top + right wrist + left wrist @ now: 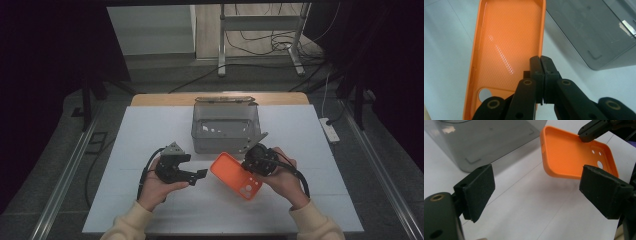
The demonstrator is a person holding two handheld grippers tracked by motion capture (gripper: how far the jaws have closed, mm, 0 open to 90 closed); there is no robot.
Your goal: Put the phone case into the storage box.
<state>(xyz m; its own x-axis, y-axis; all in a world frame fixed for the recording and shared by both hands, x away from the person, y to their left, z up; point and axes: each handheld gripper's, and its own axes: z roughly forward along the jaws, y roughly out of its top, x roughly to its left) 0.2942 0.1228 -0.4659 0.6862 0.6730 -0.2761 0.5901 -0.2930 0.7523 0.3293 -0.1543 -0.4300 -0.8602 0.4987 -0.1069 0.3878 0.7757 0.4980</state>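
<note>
On the white table (pixel 150 130), near the grey metal box (pixel 225 131), we're pinching the orange phone case (pixel 236 175) by its rim with our right gripper (pixel 541 62); left gripper (pixel 200 174) is gaping wide, empty, beside it.

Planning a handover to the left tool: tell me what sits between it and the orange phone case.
Nothing visible does. The left tool stands open, with bare white table between it and the orange phone case, which the right tool grips by its edge.

orange phone case (pixel 236 175), grey box (pixel 225 128), black tongs (pixel 200 174)
</note>
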